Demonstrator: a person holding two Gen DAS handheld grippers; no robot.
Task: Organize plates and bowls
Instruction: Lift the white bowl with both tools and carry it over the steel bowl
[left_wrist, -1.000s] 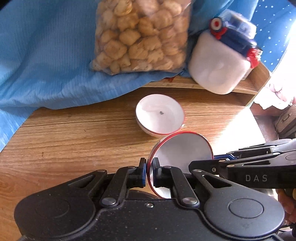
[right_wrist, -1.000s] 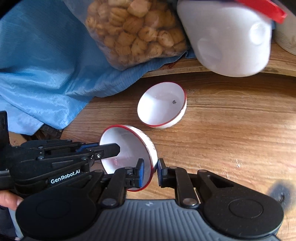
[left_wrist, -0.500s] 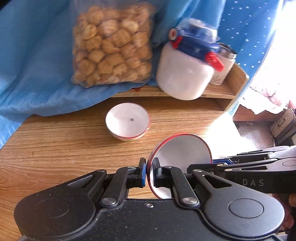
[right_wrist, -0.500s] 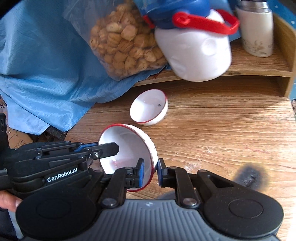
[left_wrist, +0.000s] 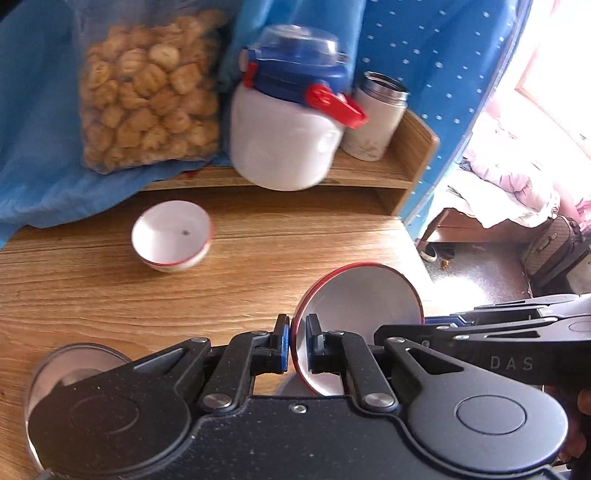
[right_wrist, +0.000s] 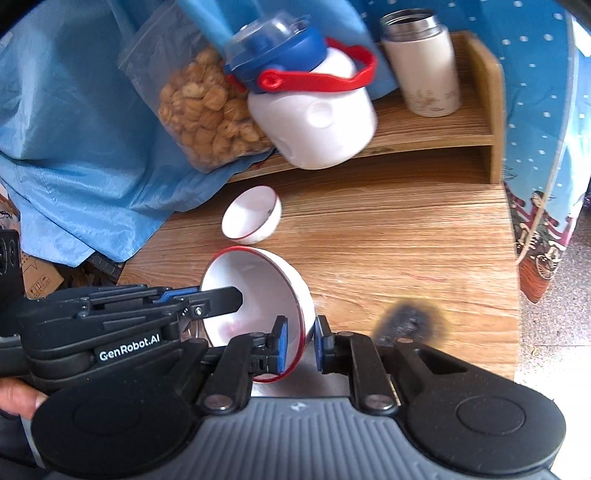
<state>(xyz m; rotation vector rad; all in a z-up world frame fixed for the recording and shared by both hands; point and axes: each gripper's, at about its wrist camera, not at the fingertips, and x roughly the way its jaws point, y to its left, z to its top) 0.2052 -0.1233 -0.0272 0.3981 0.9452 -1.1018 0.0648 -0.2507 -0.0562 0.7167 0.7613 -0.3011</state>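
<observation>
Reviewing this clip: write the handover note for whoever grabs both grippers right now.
Left gripper: shut on the rim of the red-rimmed bowl, which is held on its side above the table.
Right gripper: its fingers straddle the same bowl's opposite rim, but a gap shows on the right side, so it is not clamped.
Second bowl: upright on the table, near the wooden shelf, untouched.
A metal plate shows at the left wrist view's lower left.
Done: one bowl lifted. Left: nothing is stacked yet; probably set the held bowl with the other one.
</observation>
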